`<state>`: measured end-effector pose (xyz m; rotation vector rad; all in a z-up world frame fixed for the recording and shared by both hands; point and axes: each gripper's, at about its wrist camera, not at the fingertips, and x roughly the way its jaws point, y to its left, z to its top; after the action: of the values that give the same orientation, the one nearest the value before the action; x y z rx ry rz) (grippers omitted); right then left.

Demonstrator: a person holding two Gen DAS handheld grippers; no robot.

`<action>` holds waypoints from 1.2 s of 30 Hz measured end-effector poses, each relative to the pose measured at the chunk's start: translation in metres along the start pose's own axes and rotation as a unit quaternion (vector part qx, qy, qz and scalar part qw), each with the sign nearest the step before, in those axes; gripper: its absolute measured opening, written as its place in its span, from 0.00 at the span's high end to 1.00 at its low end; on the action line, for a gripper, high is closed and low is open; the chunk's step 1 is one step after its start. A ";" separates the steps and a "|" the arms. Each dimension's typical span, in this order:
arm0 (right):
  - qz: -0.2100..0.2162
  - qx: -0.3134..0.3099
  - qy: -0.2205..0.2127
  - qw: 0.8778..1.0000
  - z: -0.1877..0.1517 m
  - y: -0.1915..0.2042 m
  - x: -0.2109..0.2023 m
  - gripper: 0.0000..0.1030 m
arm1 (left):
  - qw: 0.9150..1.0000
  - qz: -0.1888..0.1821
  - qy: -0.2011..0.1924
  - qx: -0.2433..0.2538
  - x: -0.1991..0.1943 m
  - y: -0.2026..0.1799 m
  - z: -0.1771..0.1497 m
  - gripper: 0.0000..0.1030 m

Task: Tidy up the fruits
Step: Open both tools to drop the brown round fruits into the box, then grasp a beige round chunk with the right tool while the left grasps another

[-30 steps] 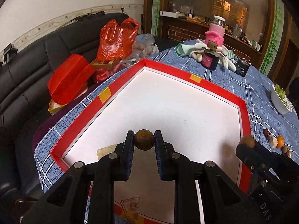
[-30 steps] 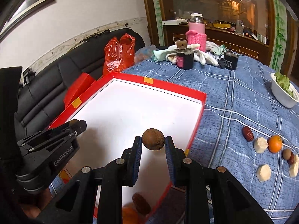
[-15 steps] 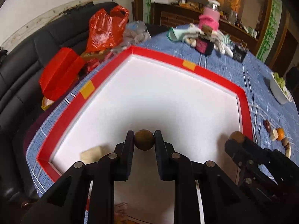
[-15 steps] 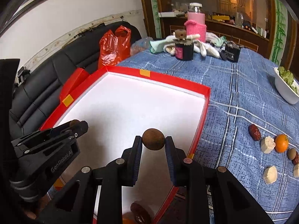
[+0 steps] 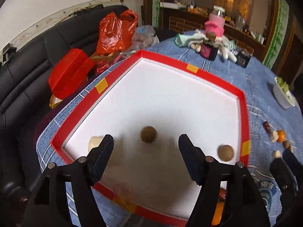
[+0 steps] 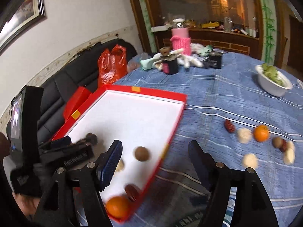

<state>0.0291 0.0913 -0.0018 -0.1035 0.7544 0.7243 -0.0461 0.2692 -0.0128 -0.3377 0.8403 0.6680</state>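
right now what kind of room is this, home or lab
Most likely a lived-in home dining or living room: a black leather sofa, a table under a blue cloth, and a wooden cabinet crowded with household items.

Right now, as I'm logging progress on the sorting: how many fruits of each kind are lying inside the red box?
In the red box:
Brown round fruits: 2
White piece: 1
Red date: 1
Orange: 1
Total: 5
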 end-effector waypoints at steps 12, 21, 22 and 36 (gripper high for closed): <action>-0.164 0.139 -0.015 0.976 -0.041 -0.176 -0.065 0.29 | 0.989 -0.075 -0.051 0.120 -0.049 -0.086 -0.039 0.31; -0.172 0.137 0.027 0.975 -0.027 -0.206 -0.025 0.45 | 0.978 -0.095 -0.052 0.180 -0.060 -0.129 -0.054 0.31; -0.178 0.140 0.028 0.974 -0.024 -0.208 -0.018 0.46 | 0.977 -0.097 -0.050 0.184 -0.060 -0.133 -0.053 0.31; -0.163 0.195 -0.055 0.966 -0.042 -0.237 -0.063 0.70 | 0.963 -0.138 -0.006 0.230 -0.031 -0.246 -0.057 0.31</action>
<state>0.1233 -0.1374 -0.0301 0.1680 0.7379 0.2575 0.0695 0.0422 -0.0202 -0.0258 0.8889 0.2013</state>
